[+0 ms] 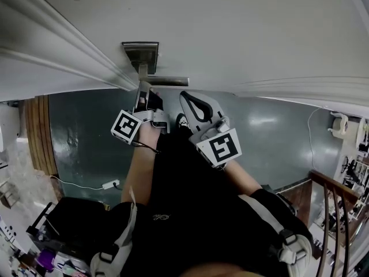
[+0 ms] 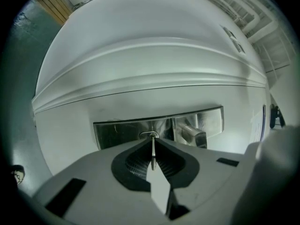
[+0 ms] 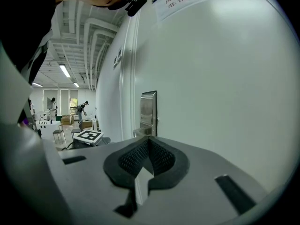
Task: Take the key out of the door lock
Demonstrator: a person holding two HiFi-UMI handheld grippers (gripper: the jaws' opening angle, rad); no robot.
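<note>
A steel lock plate with a lever handle sits on the white door. My left gripper is just below the plate, pointing at it. In the left gripper view its jaws are shut on a thin metal key, seen edge-on. The key's far end meets the keyhole ring in the lock plate. My right gripper hangs beside the left one, a little away from the door. Its jaws are shut with nothing between them.
The lever handle juts out right of the keyhole. A raised moulding runs across the door to the left of the lock. Below is a dark green floor with a white power strip. A wooden railing stands at the right.
</note>
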